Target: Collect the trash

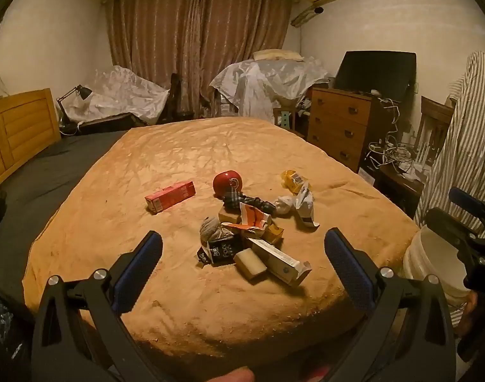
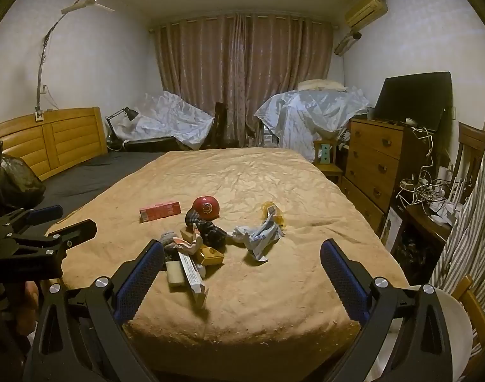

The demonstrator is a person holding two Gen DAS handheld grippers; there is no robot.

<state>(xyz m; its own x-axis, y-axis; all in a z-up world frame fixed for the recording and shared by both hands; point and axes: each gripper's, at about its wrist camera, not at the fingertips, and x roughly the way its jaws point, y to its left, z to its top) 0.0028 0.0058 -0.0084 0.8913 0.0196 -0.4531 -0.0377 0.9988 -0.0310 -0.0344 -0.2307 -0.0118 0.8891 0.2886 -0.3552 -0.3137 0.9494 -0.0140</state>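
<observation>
Both tongs hang spread wide over the near edge of the bed, gripping nothing.

Left wrist view: the left gripper [image 1: 242,248] has its blue-padded fingers [image 1: 137,270] far apart, with the trash pile just ahead between them on the tan blanket [image 1: 146,146]. Closest to the tips lie a beige block [image 1: 250,262] and a long white carton [image 1: 280,261], touching each other. Just behind them sit a black carton [image 1: 221,251], a grey wad [image 1: 210,226] and a torn orange-and-white wrapper [image 1: 253,218]. Farther ahead is a dark plaid cloth [image 1: 242,199], and beyond it a red ball [image 1: 227,183]. A red box [image 1: 170,196] lies apart, ahead and to the left. Ahead and to the right are crumpled white paper [image 1: 301,205] and a yellow packet [image 1: 293,180]. A white bucket [image 1: 433,254] stands off the bed beside the right finger, and the right gripper [image 1: 474,222] shows above it at the frame edge.

Right wrist view: the right gripper [image 2: 242,254] is likewise spread open, fingers [image 2: 341,273] clear of everything. The pile sits ahead, nearer the left finger: block [image 2: 174,272] and carton [image 2: 191,270] closest, ball [image 2: 205,207] behind. The box [image 2: 160,210] lies farther left, the crumpled paper [image 2: 261,235] ahead near the middle. The bucket [image 2: 459,328] rim shows behind the right finger. The left gripper [image 2: 60,222] is at far left, also open.
</observation>
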